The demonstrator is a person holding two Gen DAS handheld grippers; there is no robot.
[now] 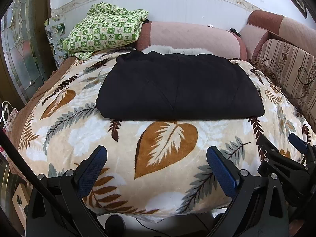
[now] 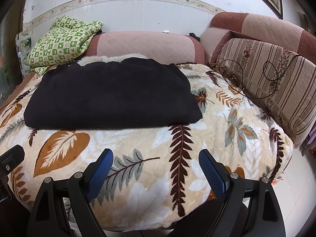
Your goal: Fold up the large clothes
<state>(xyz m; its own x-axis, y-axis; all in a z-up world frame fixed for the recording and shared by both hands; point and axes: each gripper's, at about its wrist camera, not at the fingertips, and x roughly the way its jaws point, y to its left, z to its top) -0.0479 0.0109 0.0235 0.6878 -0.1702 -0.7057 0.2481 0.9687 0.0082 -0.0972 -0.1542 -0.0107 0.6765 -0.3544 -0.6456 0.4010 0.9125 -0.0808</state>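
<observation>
Black garment (image 1: 178,86) lies folded into a thick, soft rectangle on the far half of the plush leaf-print blanket (image 1: 167,148), white fur trim (image 1: 173,49) peeking behind. Left tool (image 1: 157,159) and right tool (image 2: 156,161) hover near, blue ribbed pads wide apart, empty. Green checked cloth (image 1: 102,29) sits crumpled far left.

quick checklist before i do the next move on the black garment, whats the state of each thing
1. Left gripper open and empty: ok.
2. Right gripper open and empty: ok.
3. Black folded fleece garment lying flat in a neat rectangle on the leaf-patterned plush blanket: ok.
4. Both grippers clear of the garment, short of its near edge: ok.
5. Green checked cloth apart from the garment: ok.
6. White furry trim at the far edge tucked in: not ok, it sticks out.
</observation>
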